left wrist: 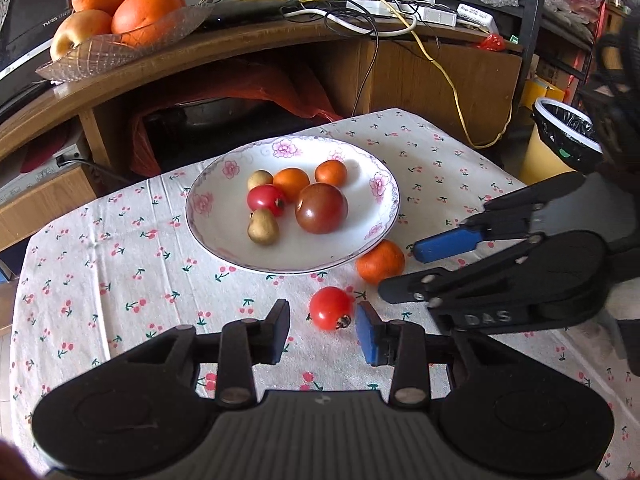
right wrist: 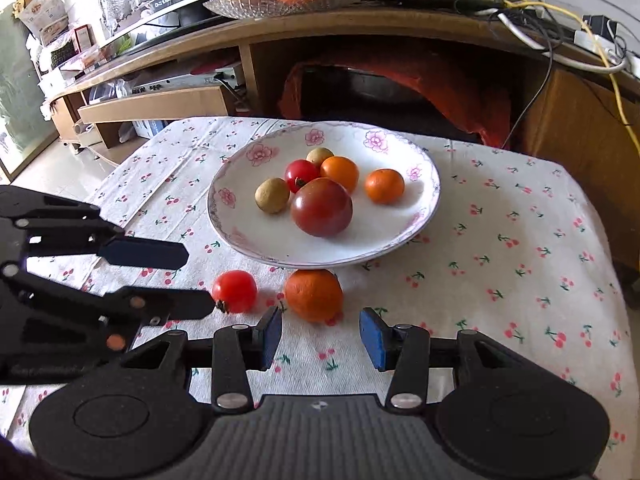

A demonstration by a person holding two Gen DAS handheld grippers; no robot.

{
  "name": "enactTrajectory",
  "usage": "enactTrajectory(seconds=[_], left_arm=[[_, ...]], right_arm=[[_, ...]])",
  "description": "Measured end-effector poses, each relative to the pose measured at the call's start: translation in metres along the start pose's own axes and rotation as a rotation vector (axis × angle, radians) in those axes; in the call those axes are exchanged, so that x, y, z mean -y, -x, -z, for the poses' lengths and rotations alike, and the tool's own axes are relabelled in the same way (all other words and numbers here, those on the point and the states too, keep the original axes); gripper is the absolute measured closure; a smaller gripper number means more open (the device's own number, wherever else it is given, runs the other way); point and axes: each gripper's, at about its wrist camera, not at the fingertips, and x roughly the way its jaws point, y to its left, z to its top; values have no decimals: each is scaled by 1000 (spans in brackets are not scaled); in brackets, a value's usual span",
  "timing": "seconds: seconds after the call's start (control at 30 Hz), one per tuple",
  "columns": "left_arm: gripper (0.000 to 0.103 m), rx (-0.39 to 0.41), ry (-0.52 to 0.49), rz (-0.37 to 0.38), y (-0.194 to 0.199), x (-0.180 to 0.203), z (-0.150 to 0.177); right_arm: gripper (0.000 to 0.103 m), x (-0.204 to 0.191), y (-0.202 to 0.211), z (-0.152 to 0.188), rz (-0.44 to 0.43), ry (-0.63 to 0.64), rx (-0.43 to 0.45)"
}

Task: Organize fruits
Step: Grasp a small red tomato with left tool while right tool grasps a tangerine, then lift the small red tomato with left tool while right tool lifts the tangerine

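Note:
A white flowered plate (left wrist: 224, 236) (right wrist: 424, 196) on the cherry-print tablecloth holds several fruits, among them a large dark tomato (left wrist: 322, 208) (right wrist: 321, 207). A small red tomato (left wrist: 331, 307) (right wrist: 234, 291) and a mandarin (left wrist: 380, 261) (right wrist: 314, 294) lie on the cloth in front of the plate. My left gripper (left wrist: 322, 330) (right wrist: 192, 280) is open, its fingers either side of the small tomato. My right gripper (right wrist: 320, 336) (left wrist: 400, 270) is open just before the mandarin.
A wooden TV cabinet (left wrist: 248, 44) stands behind the table with a glass bowl of oranges (left wrist: 120, 40) and tangled cables (left wrist: 360, 8). A yellow bin with a black bag (left wrist: 560, 136) stands at the right.

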Motion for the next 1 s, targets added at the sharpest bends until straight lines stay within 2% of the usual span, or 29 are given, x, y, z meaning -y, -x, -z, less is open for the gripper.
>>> enactTrajectory(seconds=[0.17,0.23,0.3,0.67,0.77,0.87,1.0], left_arm=[[54,-17,-6,11,-7,0,2],[54,-21,-7,6,-11,0,2],[54,-27,-1,2,-16,-1,3],[56,-20,-16,-68,-39,13,1],[66,-27,7,-59,-41,14,-1],[67,-35,-6,-66,-39,17,0],[67,-55,-6,-38,-29,20,2]], right_arm=[[65,-1,-13,-4,-18,-16,-6],[75,-3,-12,-4,-7,-3,-5],[76,0,-10,-4,-12,-15,-8],[76,15,15,7,16,-45,-13],[76,18,16,10,21,-45,-17],[76,21,19,11,26,-47,-20],[76,19,24,14,21,-41,-28]])
